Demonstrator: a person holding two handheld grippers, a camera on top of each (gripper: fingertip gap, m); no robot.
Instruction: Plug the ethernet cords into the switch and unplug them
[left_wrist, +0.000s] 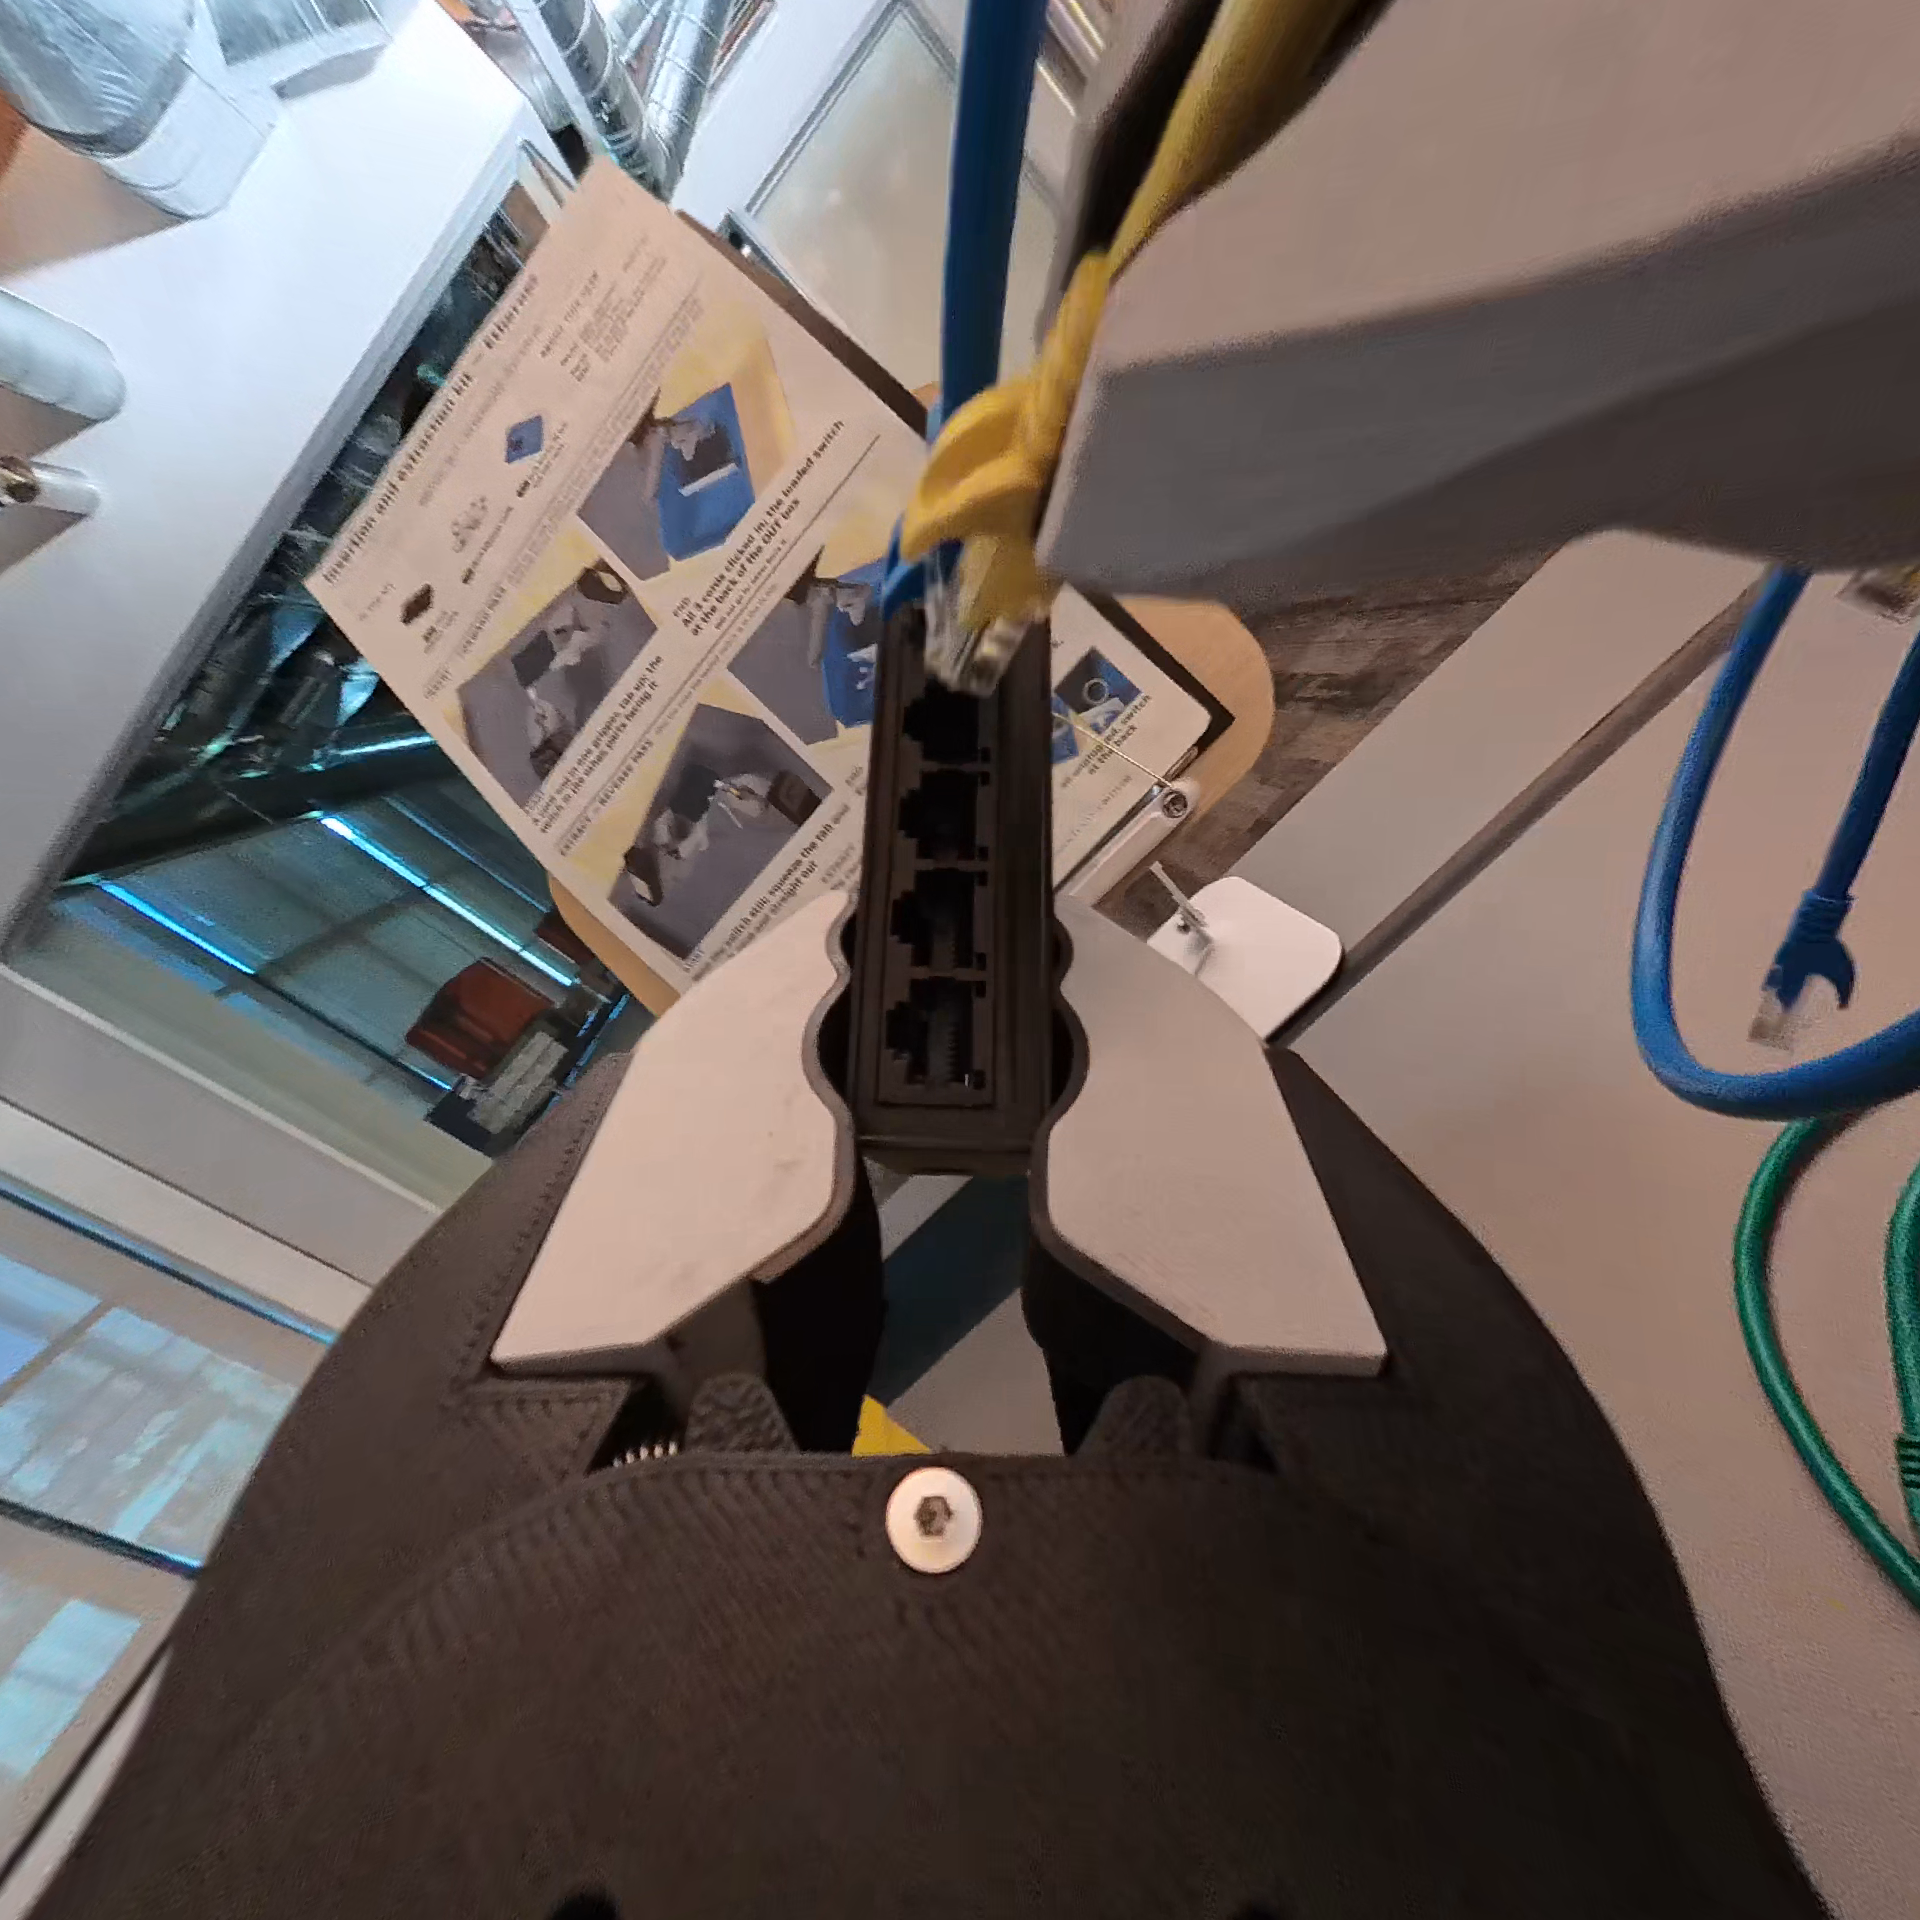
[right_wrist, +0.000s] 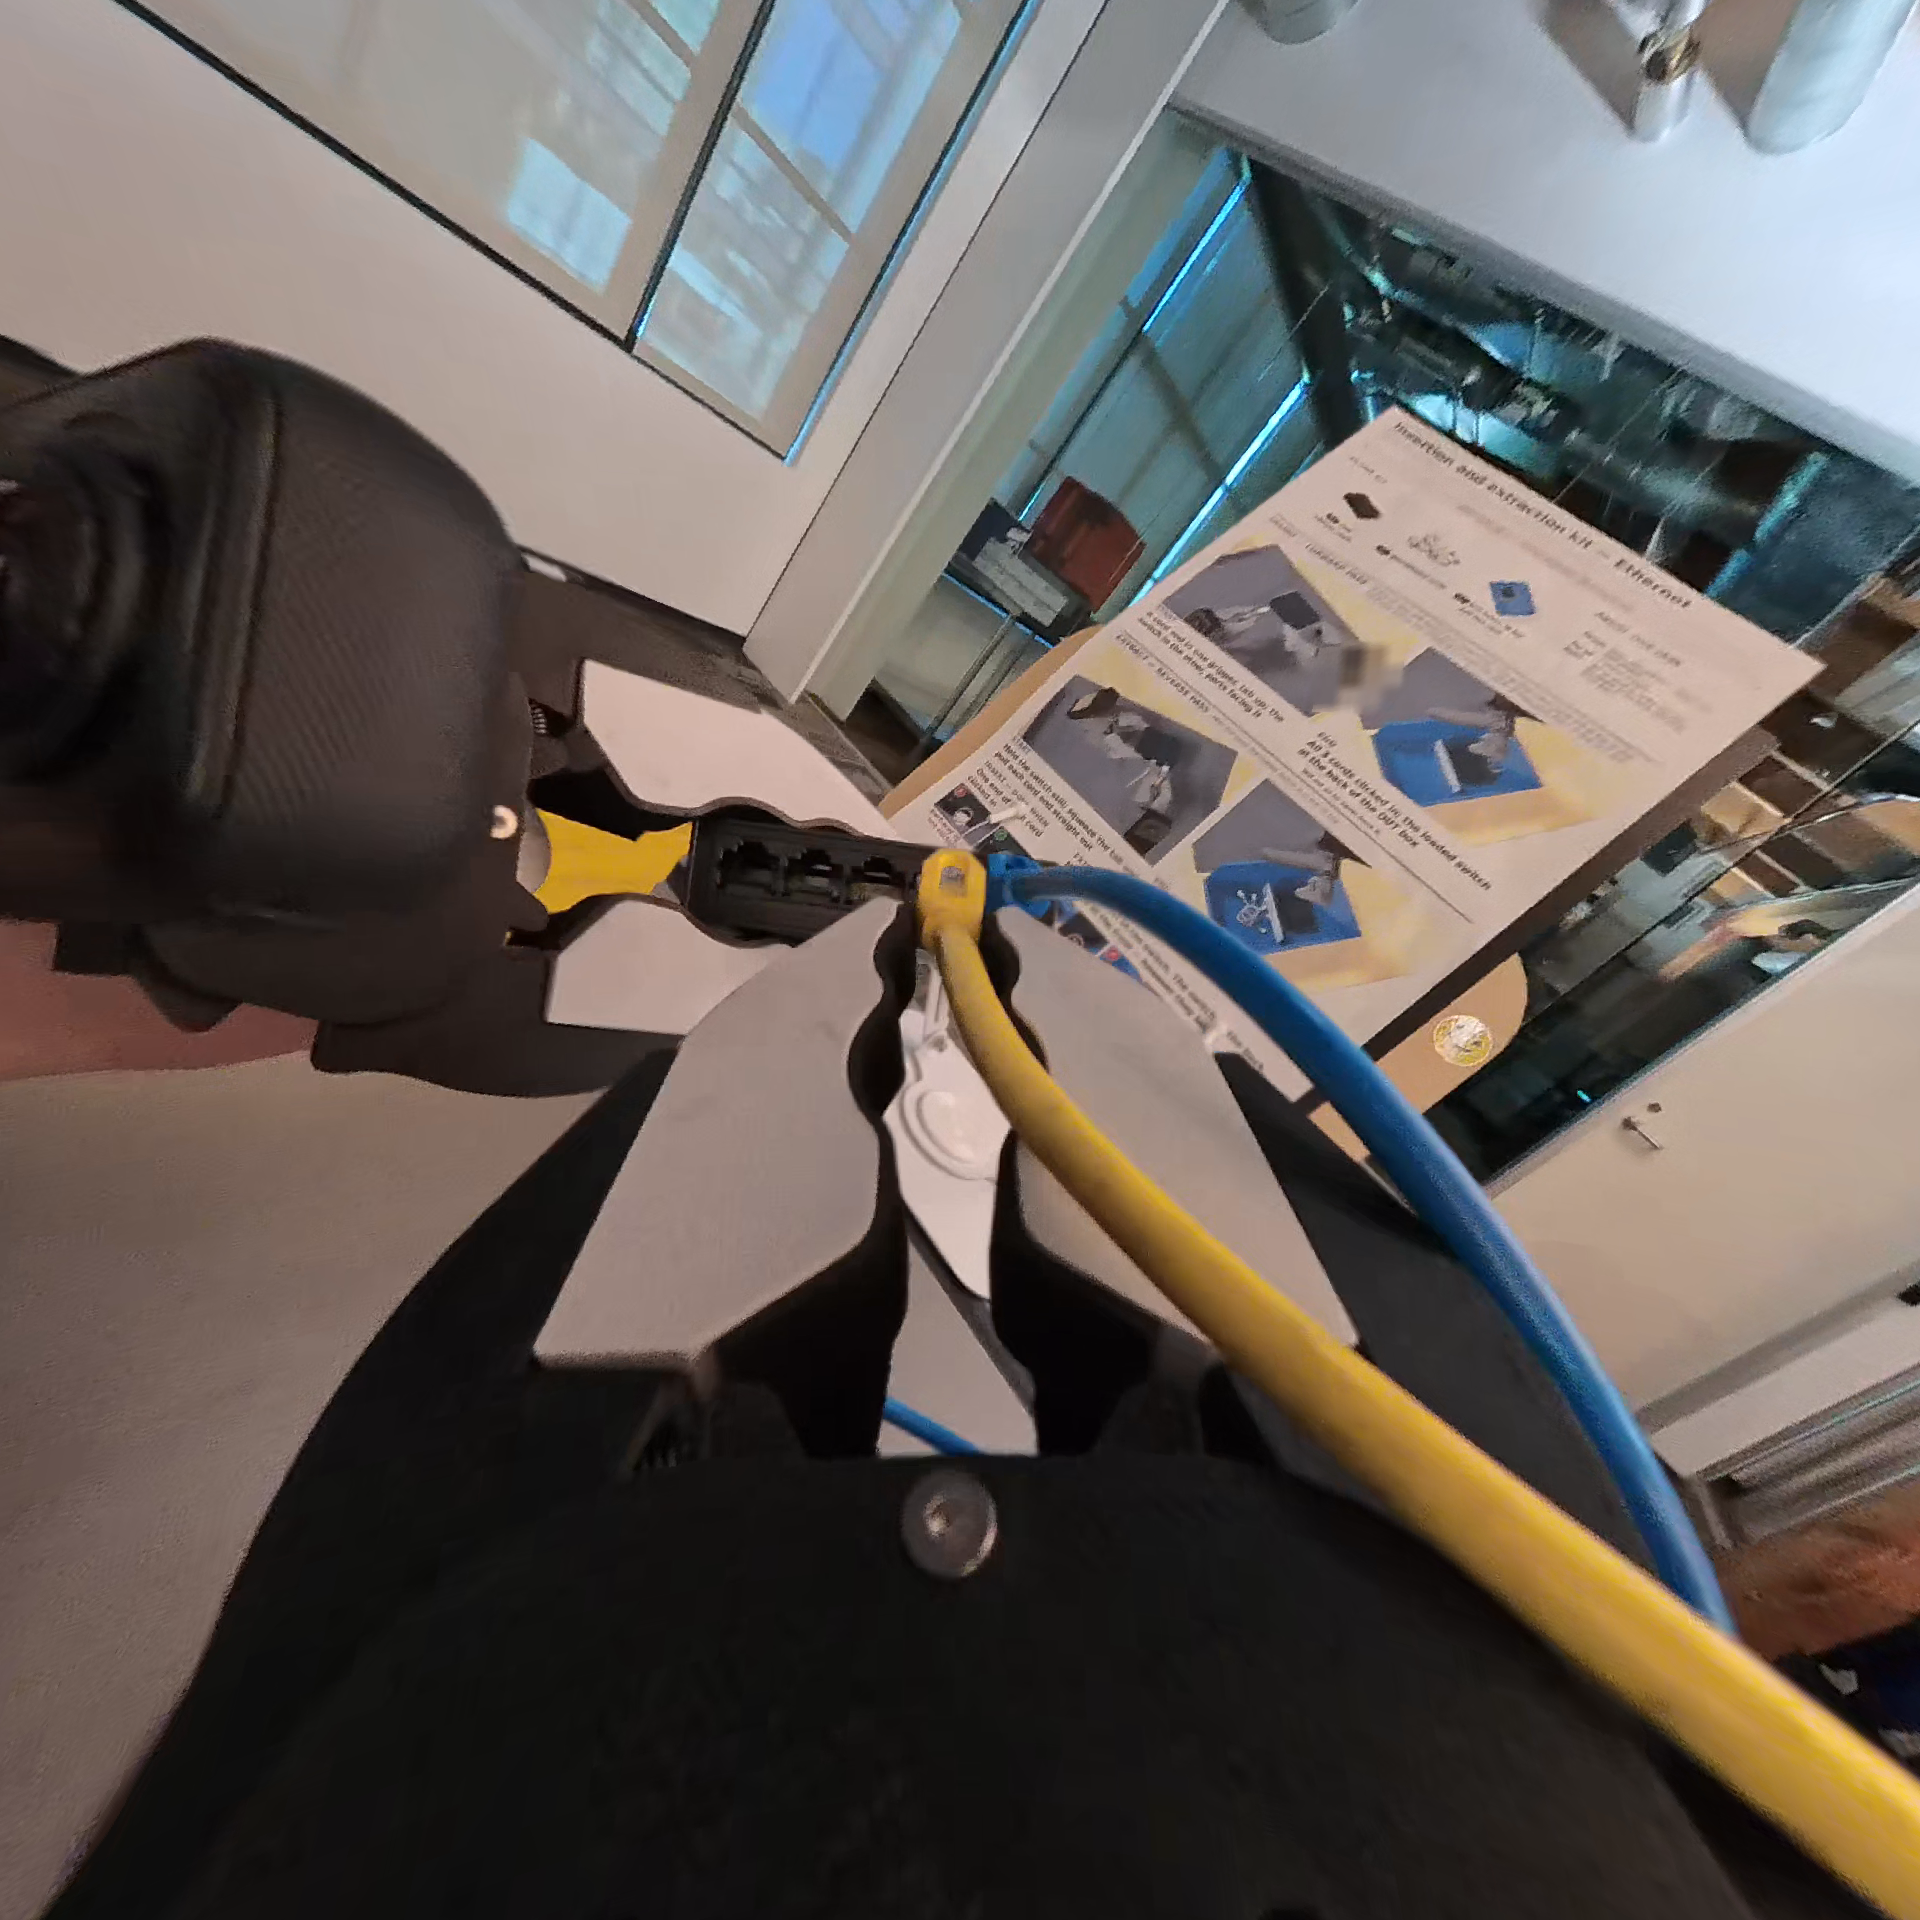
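The left claw (left_wrist: 948, 1049) was shut tight on the near end of the black switch (left_wrist: 940, 894), one grey finger (left_wrist: 717, 1132) on each side. The switch stuck out away from the claw, up off the grey worktop (left_wrist: 1558, 1195), with its row of ports facing the camera. The four near ports were open holes.

At the far end of the switch, a blue cord (left_wrist: 982, 208) sat with its plug in the last port. Right beside it, the clear plug of the yellow cord (left_wrist: 987, 468) was touching the switch at the next port. I cannot tell if it was all the way in.

In the right wrist view, the right claw (right_wrist: 951, 940) was nearly shut around the yellow cord just behind its plug. The yellow cord ran back between the grey fingers (right_wrist: 769, 1143) and off to the near right. The blue cord curved along beside it on the right.

To the right on the worktop lay another blue cord (left_wrist: 1704, 935) in a loop, with its loose plug free. Near it lay a green cord (left_wrist: 1808, 1382).

Farther off stood a printed sheet with pictures (left_wrist: 623, 623) on a wooden board, held up by a white stand (left_wrist: 1247, 935). Behind it were glass walls (right_wrist: 1195, 416) and white walls.
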